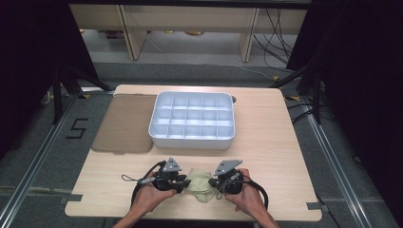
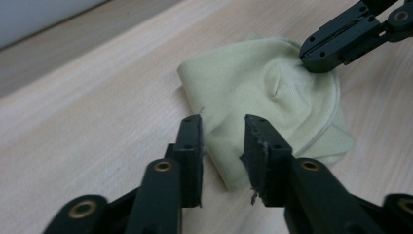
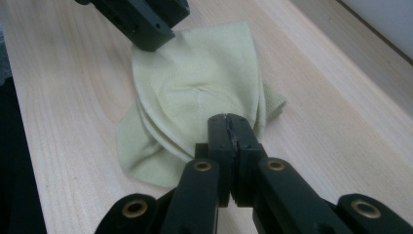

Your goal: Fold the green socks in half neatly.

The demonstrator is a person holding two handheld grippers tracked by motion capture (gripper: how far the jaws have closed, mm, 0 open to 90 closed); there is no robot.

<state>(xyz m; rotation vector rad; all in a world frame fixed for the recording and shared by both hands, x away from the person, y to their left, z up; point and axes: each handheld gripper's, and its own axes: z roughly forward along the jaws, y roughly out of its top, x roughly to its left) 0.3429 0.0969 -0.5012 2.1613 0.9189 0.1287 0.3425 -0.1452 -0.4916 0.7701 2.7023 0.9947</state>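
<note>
- Cloth (image 1: 201, 185): pale yellow-green, crumpled, lying on the counter (image 1: 266, 142) near its front edge, between the two grippers; in the left gripper view (image 2: 272, 102) seen folded over itself, with a stitched hem along one side.
- Left gripper (image 1: 183, 183): held in the left hand (image 1: 151, 194) at the cloth's left edge. Fingers (image 2: 192, 141) partly open in the left gripper view, a clear gap between them, cloth edge lying in the gap but not pinched; nothing held.
- Right gripper (image 1: 217, 184): held in the right hand (image 1: 244, 197) at the cloth's right edge. Fingers (image 3: 218, 141) pressed together in the right gripper view, tips meeting on a raised fold of cloth (image 3: 195, 92), fabric drawn up toward them in a ridge.
- Left gripper's tip, seen from the right gripper view (image 3: 146, 24): over the far end of the cloth.
- Right gripper's tip, seen from the left gripper view (image 2: 324, 51): closed, down on the cloth's far side.
- Tray (image 1: 161, 135): white, divided into many compartments, farther back on the counter, well apart from the cloth.
- Mat (image 1: 124, 123): brown, flat, just left of the tray.
</note>
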